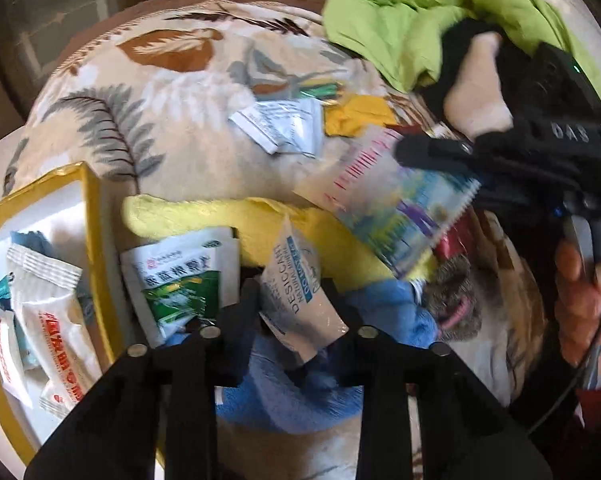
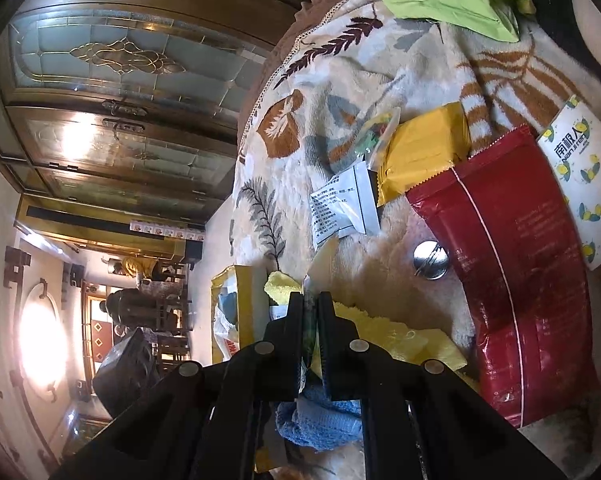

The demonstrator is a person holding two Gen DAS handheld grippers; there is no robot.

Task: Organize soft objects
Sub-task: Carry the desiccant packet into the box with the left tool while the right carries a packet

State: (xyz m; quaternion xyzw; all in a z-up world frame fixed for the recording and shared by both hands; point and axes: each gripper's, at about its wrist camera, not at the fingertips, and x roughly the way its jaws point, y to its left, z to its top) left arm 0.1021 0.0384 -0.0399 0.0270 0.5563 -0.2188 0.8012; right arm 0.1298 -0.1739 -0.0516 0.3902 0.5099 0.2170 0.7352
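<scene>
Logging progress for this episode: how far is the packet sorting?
Partway. Done: several sachets already lie in the yellow-rimmed box. In hand: the right gripper is shut on a colourful packet, lifted above the pile; the left gripper is open around a desiccant sachet. Left: the green-and-white sachet, yellow packet, red bag and white printed sachet remain on the blanket.

— How's the left gripper (image 1: 290,304)?
— Low in its own view, jaws apart, a sachet (image 1: 300,300) between the fingers, not clearly pinched.
— And the right gripper (image 2: 311,312)?
— Jaws nearly together, clamping a packet (image 1: 400,208). A hand (image 1: 584,300) grips its handle.
</scene>
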